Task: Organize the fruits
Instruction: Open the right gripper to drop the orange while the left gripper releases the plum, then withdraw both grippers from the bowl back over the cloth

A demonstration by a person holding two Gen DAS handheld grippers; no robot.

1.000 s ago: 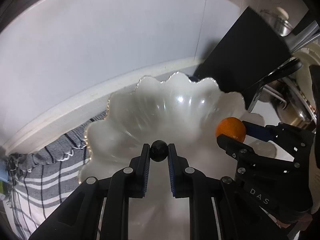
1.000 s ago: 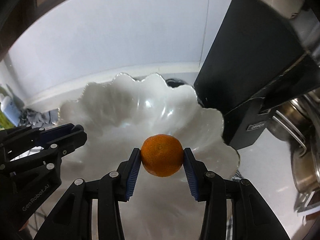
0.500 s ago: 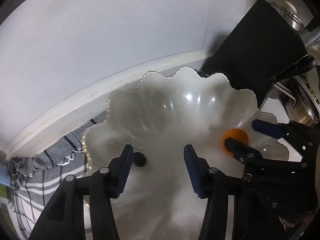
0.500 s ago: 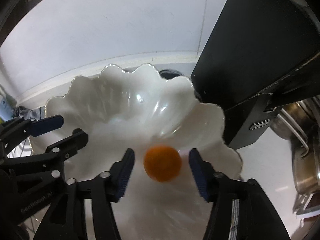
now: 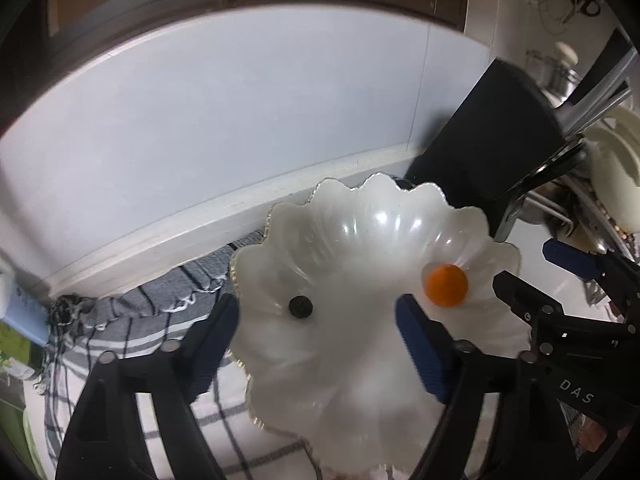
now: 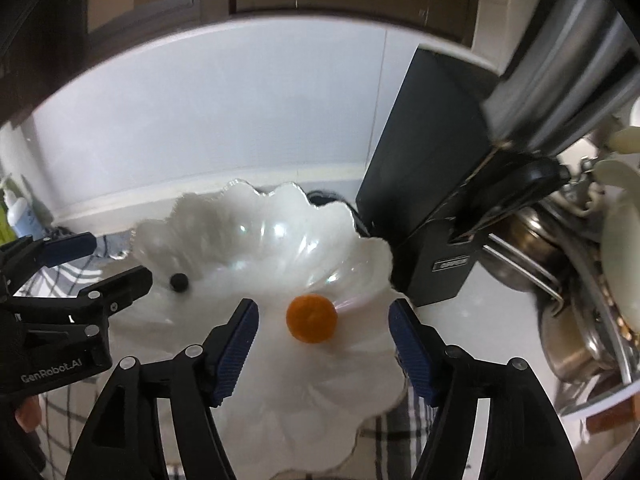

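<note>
A white scalloped glass bowl (image 5: 360,240) (image 6: 256,228) sits on a striped cloth. A small dark round fruit (image 5: 301,306) (image 6: 178,282) lies inside it on the left. An orange mandarin (image 5: 446,285) (image 6: 311,318) lies inside it on the right. My left gripper (image 5: 320,332) is open and empty above the bowl, behind the dark fruit. My right gripper (image 6: 323,332) is open and empty above the bowl, behind the mandarin. Each gripper also shows in the other's view, the right one (image 5: 532,272) and the left one (image 6: 116,256).
A black box-shaped appliance (image 5: 492,140) (image 6: 432,160) stands just right of the bowl against the pale wall. Metal pots and a dish rack (image 6: 560,280) crowd the right side. A grey striped cloth (image 5: 132,320) lies under and left of the bowl. A bottle (image 6: 16,212) stands far left.
Both grippers opened and pulled back and up. The dark fruit dropped from the left gripper and the mandarin from the right; both now lie in the bowl.
</note>
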